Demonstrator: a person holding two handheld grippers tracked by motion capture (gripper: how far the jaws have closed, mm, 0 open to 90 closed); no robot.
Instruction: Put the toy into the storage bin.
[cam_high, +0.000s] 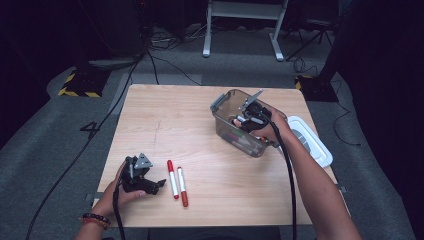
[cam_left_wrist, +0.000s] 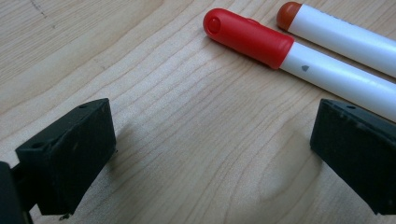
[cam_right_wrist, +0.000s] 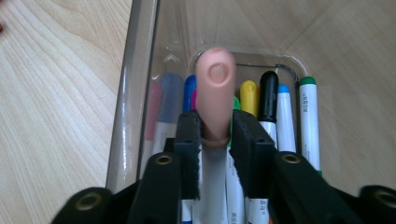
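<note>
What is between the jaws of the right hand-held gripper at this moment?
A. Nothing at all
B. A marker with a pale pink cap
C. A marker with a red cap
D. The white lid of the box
B: in the right gripper view, the right hand-held gripper is clamped on the marker with a pale pink cap, above the clear box of markers.

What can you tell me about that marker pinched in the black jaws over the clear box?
The marker has a pale pink cap with a round dimple at its end and a whitish, plastic-looking barrel. The right gripper clamps it just below the cap, jaws pressed on both sides. It hangs over the clear box, above other coloured markers lying inside.
</note>
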